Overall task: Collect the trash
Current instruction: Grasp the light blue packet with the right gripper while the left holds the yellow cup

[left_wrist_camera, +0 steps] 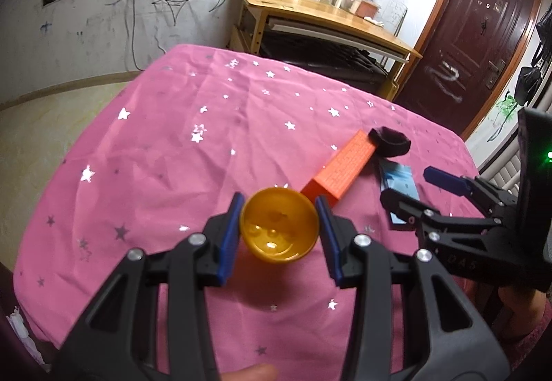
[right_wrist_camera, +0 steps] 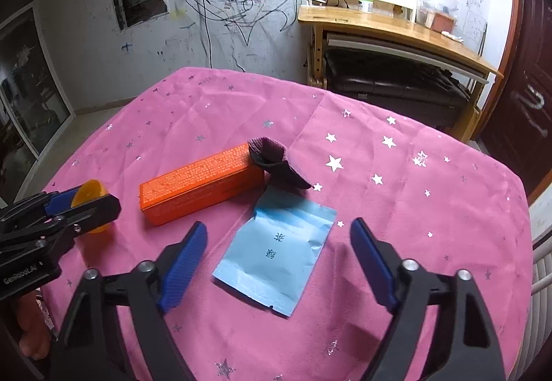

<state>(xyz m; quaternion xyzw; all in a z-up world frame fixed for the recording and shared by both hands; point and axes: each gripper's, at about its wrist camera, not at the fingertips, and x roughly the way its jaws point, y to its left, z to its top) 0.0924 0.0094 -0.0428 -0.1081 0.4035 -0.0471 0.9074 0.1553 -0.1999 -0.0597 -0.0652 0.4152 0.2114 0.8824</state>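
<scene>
A small yellow-orange plastic cup (left_wrist_camera: 278,232) sits between the blue pads of my left gripper (left_wrist_camera: 279,201), which is shut on its sides; the right wrist view shows this cup (right_wrist_camera: 90,192) in the left gripper (right_wrist_camera: 93,200) at the table's left. My right gripper (right_wrist_camera: 278,224) stands open just above a flat blue packet (right_wrist_camera: 279,253), with nothing touching its pads. A long orange box (right_wrist_camera: 203,181) lies left of the packet, and a crumpled dark maroon cloth piece (right_wrist_camera: 276,160) rests at the box's far end. The left wrist view shows the box (left_wrist_camera: 339,167), cloth (left_wrist_camera: 391,141), packet (left_wrist_camera: 400,179) and right gripper (left_wrist_camera: 408,186).
A pink star-printed cloth (right_wrist_camera: 414,208) covers the table. Behind it stand a wooden desk (right_wrist_camera: 396,26) with a black case below, a wall with hanging cables (right_wrist_camera: 241,12), and a dark red door (left_wrist_camera: 476,36). A white radiator (right_wrist_camera: 541,274) sits off the table's right edge.
</scene>
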